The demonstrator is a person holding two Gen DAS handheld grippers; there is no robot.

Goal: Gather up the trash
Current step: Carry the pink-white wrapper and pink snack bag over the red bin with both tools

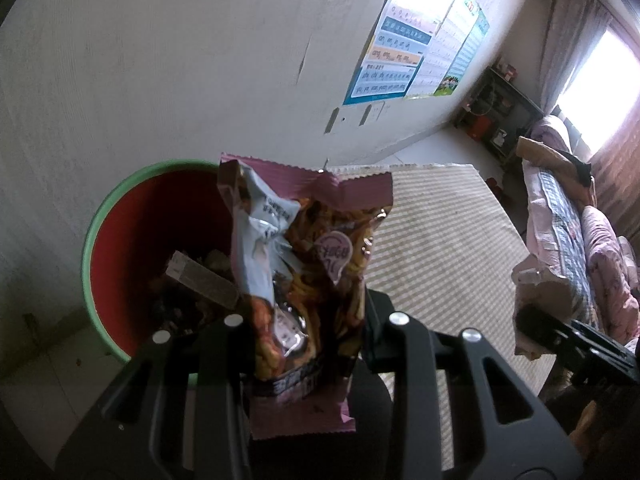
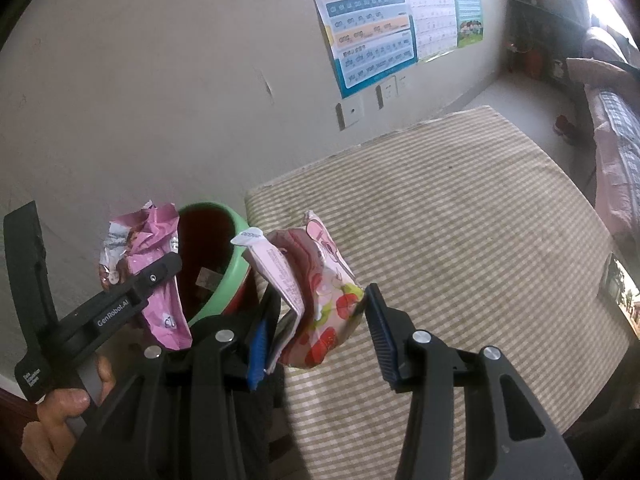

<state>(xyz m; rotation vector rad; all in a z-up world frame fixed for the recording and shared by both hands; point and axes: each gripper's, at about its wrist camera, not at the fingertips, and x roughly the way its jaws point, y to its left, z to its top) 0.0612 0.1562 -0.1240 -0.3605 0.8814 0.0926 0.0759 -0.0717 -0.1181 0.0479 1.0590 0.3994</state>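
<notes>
Both grippers carrying snack wrappers, at the red waste bin with the green rim [image 1: 120, 216].

Left gripper [image 1: 304, 332]: fingers closed narrow on a crinkled purple-edged foil snack bag [image 1: 304, 264], held upright just beside the bin mouth, rubbish already visible inside. Right gripper [image 2: 316, 332]: jaws spread fairly wide, yet a pink strawberry-print plastic packet [image 2: 320, 300] sits between them, touching both pads; whether pinched or merely resting, cannot tell. It hangs over the edge of the beige checked table [image 2: 460, 240], near the bin. Judgement: both wrappers light, limp, slick film; they crumple and may slide from the pads. Best taken across a folded or sealed seam, gripped firmly. Light enough to flutter off target, so release low over the bin.
</notes>
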